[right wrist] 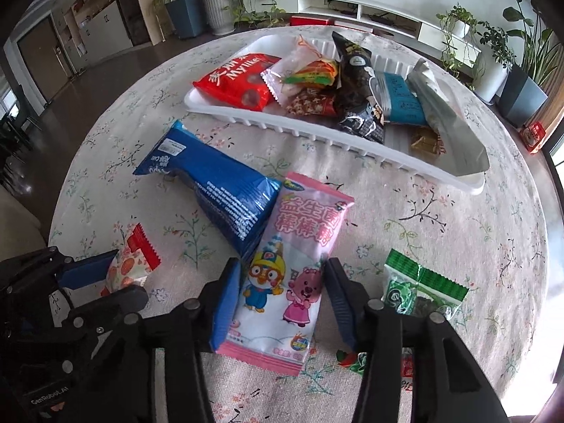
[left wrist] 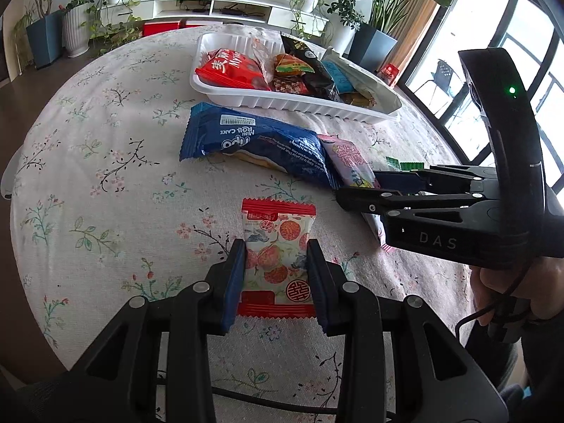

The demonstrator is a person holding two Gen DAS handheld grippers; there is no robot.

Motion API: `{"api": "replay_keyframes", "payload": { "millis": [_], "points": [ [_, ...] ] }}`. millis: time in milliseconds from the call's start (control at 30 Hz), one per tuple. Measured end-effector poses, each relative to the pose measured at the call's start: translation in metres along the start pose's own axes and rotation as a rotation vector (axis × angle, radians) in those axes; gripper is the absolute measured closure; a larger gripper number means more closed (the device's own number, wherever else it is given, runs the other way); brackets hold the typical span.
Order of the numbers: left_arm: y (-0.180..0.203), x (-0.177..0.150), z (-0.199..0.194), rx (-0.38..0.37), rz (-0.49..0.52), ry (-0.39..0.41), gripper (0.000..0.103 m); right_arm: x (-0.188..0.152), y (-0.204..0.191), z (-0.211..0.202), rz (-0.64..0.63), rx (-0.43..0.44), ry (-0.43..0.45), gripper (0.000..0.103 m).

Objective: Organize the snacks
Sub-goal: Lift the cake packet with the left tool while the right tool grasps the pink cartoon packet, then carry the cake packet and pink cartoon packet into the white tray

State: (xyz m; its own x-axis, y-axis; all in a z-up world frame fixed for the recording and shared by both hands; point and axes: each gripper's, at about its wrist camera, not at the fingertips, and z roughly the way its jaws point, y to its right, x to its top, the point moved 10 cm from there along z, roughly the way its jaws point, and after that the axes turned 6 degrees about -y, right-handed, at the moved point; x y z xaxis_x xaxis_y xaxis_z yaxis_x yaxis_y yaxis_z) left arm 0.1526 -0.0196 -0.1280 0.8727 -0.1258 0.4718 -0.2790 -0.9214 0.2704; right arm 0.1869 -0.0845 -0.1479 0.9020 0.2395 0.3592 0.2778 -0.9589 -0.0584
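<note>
Two snack packets sit between your grippers' fingers on the flowered tablecloth (left wrist: 105, 162). Your left gripper (left wrist: 276, 282) clamps the red-and-white peach-print packet (left wrist: 278, 246) by its two long sides, with both blue pads pressed against the wrapper. Your right gripper (right wrist: 282, 303) straddles the pink cartoon packet (right wrist: 292, 268): its left pad touches the wrapper's edge, while its right pad stands just beside the other edge, so the jaws are at a middling width with no firm grip visible. The pink packet's top left edge overlaps the blue mini roll cake packet (right wrist: 218, 183), which lies between it and the white ribbed tray (right wrist: 352, 141). That tray, farther across the table, holds a mixed heap of packets, among them a red bag (right wrist: 239, 81). A green packet (right wrist: 423, 289) lies just beside your right gripper's right finger.
</note>
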Motion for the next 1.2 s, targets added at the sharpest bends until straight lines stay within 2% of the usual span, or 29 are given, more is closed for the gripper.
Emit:
{"api": "replay_keyframes", "payload": {
  "millis": [133, 400, 633, 833, 1000, 1200],
  "points": [
    [0.0, 0.0, 0.0, -0.002, -0.001, 0.001, 0.071, -0.004, 0.003, -0.004, 0.017, 0.018, 0.006, 0.066],
    [0.0, 0.001, -0.001, -0.006, -0.002, 0.007, 0.071, -0.013, 0.013, -0.016, 0.102, 0.118, 0.023, 0.073],
    [0.003, 0.002, -0.006, -0.022, 0.001, 0.022, 0.071, -0.018, 0.011, -0.04, 0.149, 0.205, 0.086, 0.075],
    [0.005, 0.007, -0.015, -0.086, -0.032, 0.049, 0.071, -0.023, 0.009, -0.052, 0.155, 0.239, 0.105, 0.075],
    [-0.001, 0.024, -0.031, -0.125, -0.065, 0.085, 0.071, -0.017, 0.028, -0.061, 0.2, 0.252, 0.139, 0.075],
    [-0.013, 0.069, -0.058, -0.122, -0.059, 0.152, 0.071, 0.005, 0.057, -0.078, 0.246, 0.244, 0.194, 0.075]
  ]
}}
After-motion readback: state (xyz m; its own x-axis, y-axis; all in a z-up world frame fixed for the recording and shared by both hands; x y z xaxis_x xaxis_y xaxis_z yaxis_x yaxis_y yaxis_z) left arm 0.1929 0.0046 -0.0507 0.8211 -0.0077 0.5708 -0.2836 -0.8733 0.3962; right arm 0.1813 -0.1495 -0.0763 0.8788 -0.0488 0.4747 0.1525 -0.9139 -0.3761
